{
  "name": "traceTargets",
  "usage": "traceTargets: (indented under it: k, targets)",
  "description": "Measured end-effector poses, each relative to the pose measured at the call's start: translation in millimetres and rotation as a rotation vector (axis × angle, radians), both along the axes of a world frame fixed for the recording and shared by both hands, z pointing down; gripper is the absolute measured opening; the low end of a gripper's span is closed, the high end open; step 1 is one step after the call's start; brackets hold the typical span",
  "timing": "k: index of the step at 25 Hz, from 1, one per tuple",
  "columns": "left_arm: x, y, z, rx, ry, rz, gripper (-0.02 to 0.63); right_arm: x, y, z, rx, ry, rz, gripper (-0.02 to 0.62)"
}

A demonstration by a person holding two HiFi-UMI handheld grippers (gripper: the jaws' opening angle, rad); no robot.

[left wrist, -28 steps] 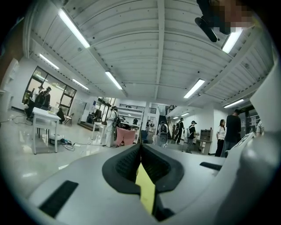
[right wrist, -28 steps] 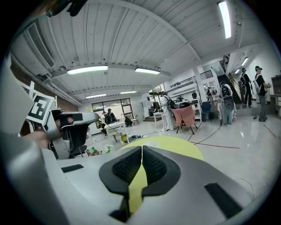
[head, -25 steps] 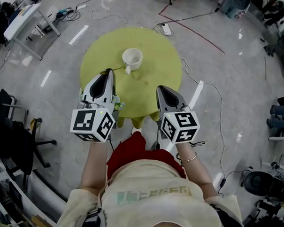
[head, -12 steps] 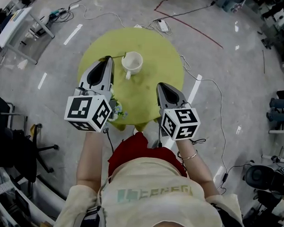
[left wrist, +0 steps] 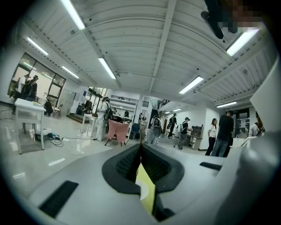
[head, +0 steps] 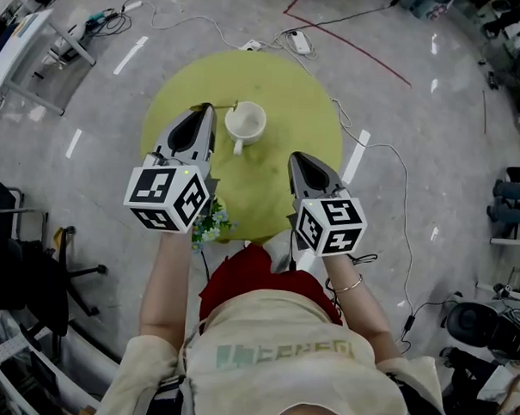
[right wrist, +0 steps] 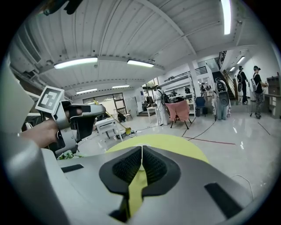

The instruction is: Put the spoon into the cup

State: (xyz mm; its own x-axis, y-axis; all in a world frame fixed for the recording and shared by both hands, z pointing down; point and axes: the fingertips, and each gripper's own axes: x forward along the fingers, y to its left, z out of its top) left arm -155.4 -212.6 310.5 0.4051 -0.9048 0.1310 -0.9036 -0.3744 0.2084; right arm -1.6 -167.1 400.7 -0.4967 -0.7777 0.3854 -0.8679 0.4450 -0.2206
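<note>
One round yellow-green surface (head: 282,91) stands on the grey floor, and on it is one white ceramic cup (head: 245,123), upright, with its handle turned toward the person. One thin, pale metal spoon (head: 223,105) is outside the cup. It runs level from the tip of the left tongs (head: 206,108) toward the cup's far-left rim, and its free end is just beside that rim. Whether it touches the rim cannot be told.

There are two tongs, each carrying one cube with square markers. In the left gripper view the left tongs (left wrist: 140,147) are clenched, the dark ribbed pads (left wrist: 127,165) pressed together on the spoon's slim handle, a sliver of which pokes out past the tips. In the right gripper view the right tongs (right wrist: 141,148) are also clenched, pad against pad with nothing between them. They hover over the near-right part of the surface, well apart from the cup (head: 295,158).

One small sprig of green and white flowers (head: 209,227) sits at the near edge of the surface, below the left tongs' marker cube. The right gripper view shows it (right wrist: 68,154) under the left tongs (right wrist: 94,108).
</note>
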Motion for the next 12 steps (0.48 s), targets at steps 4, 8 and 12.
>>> traceTargets:
  k: [4,8,12]
  targets:
    - [-5,-16,15,-0.036,0.014,0.003,0.025,-7,-17,7,-0.014,0.007,0.005,0.037]
    - [-5,-29,31,-0.071,0.016,0.009,0.025,-10,-32,15,-0.029,0.021,0.01,0.037]
    - [-4,-42,49,-0.116,0.022,0.016,0.025,-9,-42,24,-0.054,0.045,0.017,0.037]
